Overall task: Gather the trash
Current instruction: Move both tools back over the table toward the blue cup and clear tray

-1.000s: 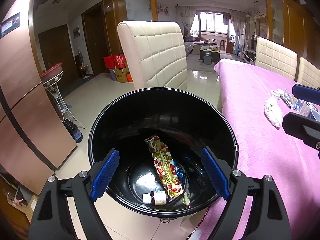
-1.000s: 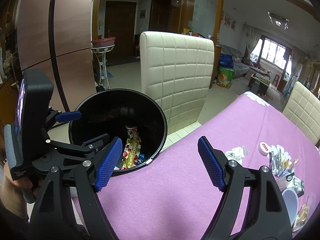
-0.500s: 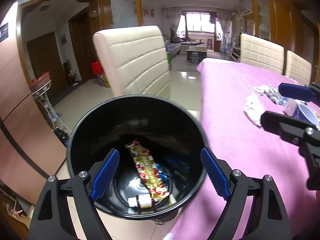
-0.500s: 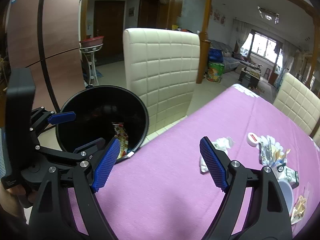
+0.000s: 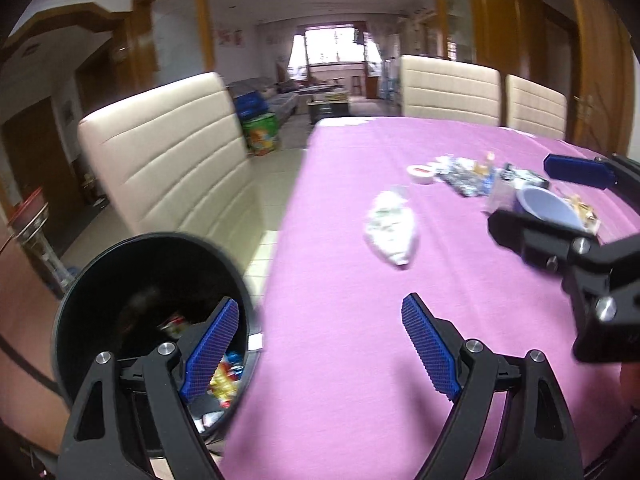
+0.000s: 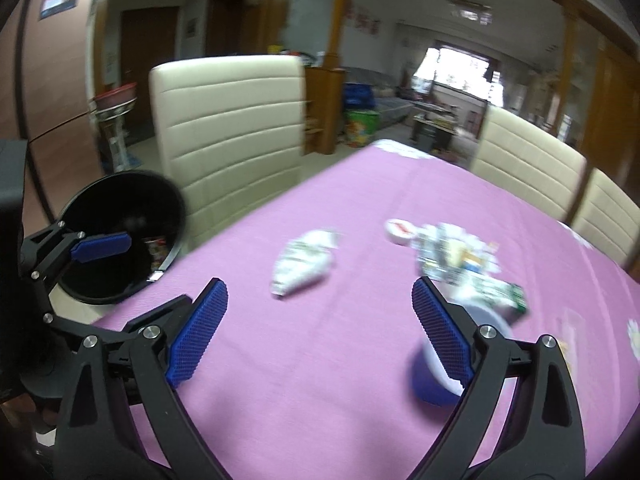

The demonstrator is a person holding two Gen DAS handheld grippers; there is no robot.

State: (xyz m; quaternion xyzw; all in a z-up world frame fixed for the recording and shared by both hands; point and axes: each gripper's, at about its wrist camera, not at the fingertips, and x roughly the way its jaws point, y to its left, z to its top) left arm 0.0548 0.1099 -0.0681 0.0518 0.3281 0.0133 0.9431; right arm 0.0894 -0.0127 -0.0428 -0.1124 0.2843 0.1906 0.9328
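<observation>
Motion blur smears the litter pile (image 6: 456, 256) on the purple tablecloth (image 5: 344, 360), so its items cannot be told apart. The black trash bin (image 5: 80, 304) beside the table edge holds colourful wrappers (image 5: 224, 376), partly hidden by the left gripper (image 5: 320, 352), jaws wide apart and empty. The right gripper (image 6: 320, 332) likewise gapes empty near a crumpled white wrapper (image 6: 304, 266). Cream chairs (image 6: 228, 128) flank the table.

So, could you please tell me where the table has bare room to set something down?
Bare cloth lies between the bin edge and the crumpled wrapper, and in front of both open grippers. It is crowded beyond, around the cup and the trash pile.
</observation>
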